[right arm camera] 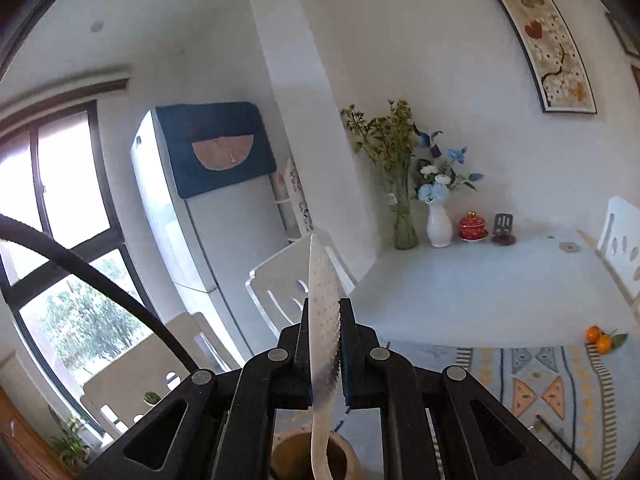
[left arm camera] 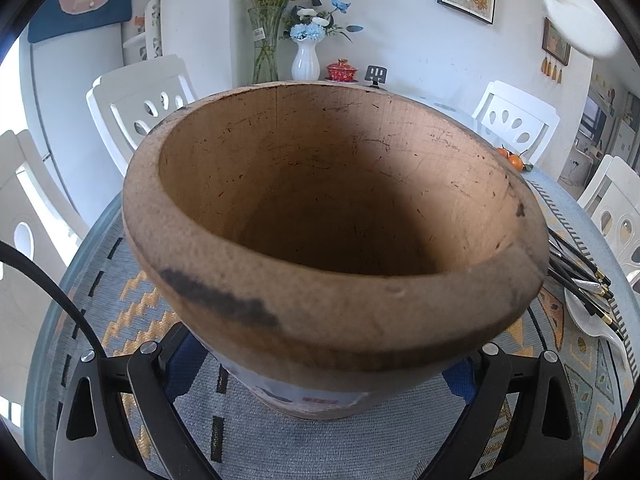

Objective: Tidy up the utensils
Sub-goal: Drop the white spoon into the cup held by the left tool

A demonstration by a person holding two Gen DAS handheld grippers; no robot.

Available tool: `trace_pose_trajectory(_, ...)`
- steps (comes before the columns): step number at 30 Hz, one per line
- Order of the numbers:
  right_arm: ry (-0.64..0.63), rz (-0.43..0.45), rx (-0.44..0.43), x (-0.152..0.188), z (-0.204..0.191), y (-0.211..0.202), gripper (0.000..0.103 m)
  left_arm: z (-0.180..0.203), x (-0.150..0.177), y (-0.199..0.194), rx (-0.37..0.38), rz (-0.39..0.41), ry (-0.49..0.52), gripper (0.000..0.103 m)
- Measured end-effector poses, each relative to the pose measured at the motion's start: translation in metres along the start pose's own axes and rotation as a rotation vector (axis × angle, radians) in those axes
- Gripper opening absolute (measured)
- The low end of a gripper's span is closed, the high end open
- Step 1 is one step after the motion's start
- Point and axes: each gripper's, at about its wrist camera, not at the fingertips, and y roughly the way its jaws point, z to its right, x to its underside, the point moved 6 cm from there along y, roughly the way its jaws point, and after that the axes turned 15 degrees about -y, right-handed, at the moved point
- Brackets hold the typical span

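A big brown clay holder [left arm camera: 332,208] stands on the patterned mat, and I see nothing inside it. My left gripper [left arm camera: 320,376] straddles its lower body, with a blue pad against each side. In the right wrist view my right gripper [right arm camera: 325,306] is shut on a white dotted rice paddle [right arm camera: 322,280]. The blade points up and the curved handle hangs down over the holder's mouth [right arm camera: 296,456]. A blurred white shape [left arm camera: 576,20] at the top right of the left wrist view looks like that paddle held high. Black chopsticks [left arm camera: 576,272] and a white spoon [left arm camera: 592,322] lie right of the holder.
The round table [right arm camera: 480,288] carries a woven mat [right arm camera: 540,384], oranges [right arm camera: 599,339], a glass vase [right arm camera: 404,224], a white vase [right arm camera: 439,226] and a red lidded cup [right arm camera: 472,226] at the far wall. A black chopstick [right arm camera: 560,440] lies on the mat. White chairs [left arm camera: 140,108] ring the table.
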Motion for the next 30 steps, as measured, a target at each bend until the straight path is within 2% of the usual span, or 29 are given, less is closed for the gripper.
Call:
trace_pose_trajectory(9,0.035,0.027,-0.014,0.001,-0.003,0.005,0.009,0.001,0.000,0.002,-0.016,0.001,0.013,0.097)
trace_pose_trajectory(18,0.012,-0.008,-0.050,0.006,-0.015,0.016,0.009,0.000,-0.001,0.003,-0.005,-0.002,0.004,0.097)
trace_pose_trajectory(27,0.001,-0.014,-0.029,0.008,-0.012,0.018,0.009,0.000,0.000,0.003,-0.007,-0.006,0.005,0.097)
trace_pose_trajectory(28,0.000,-0.026,-0.034,0.009,-0.011,0.019,0.010,0.000,0.000,0.004,-0.008,-0.006,0.006,0.097)
trace_pose_trajectory(30,0.002,-0.053,-0.045,0.010,-0.010,0.020,0.031,0.000,-0.001,0.004,-0.008,-0.006,0.006,0.097)
